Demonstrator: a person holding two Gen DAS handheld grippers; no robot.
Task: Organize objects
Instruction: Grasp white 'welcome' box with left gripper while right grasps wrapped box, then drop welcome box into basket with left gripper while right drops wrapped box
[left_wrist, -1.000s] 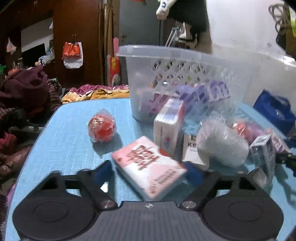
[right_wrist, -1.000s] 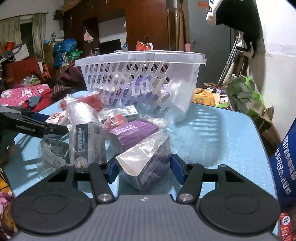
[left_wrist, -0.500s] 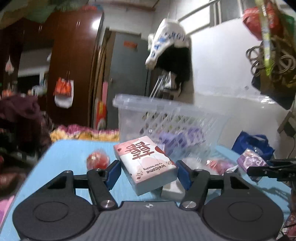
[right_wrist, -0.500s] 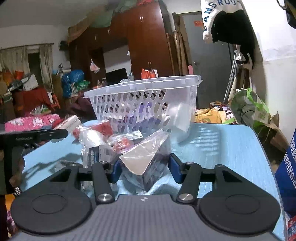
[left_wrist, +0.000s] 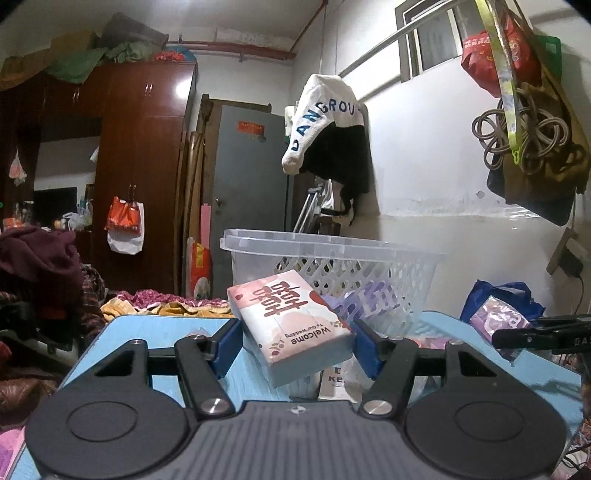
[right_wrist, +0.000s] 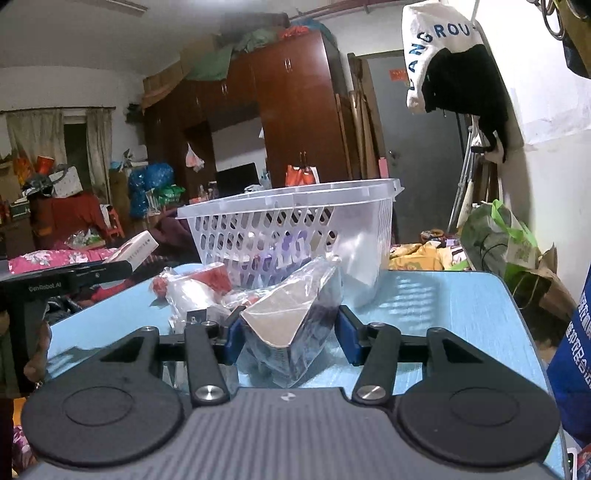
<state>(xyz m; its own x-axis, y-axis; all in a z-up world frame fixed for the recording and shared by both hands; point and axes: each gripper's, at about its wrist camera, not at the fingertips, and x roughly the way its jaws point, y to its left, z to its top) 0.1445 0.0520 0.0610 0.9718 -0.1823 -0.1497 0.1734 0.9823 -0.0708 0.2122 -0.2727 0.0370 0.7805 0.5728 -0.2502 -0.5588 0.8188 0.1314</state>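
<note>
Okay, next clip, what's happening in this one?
A person is tidying a cluttered blue table with a gripper in each hand. The left gripper is clamped on a pink tissue pack, lifted off the table in front of the white plastic basket. The right gripper grips a plastic-wrapped dark box. More wrapped packets lie loose by the basket, which already holds some purple items.

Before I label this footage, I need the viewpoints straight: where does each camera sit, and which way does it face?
Left wrist: sits on the left gripper, faces the white basket and wall; its fingers clamp a pink tissue pack; right gripper shows at the edge.
Right wrist: sits on the right gripper, faces the basket and wardrobe; its fingers clamp a plastic-wrapped box.
Shared: basket, blue table, hanging jacket.
</note>
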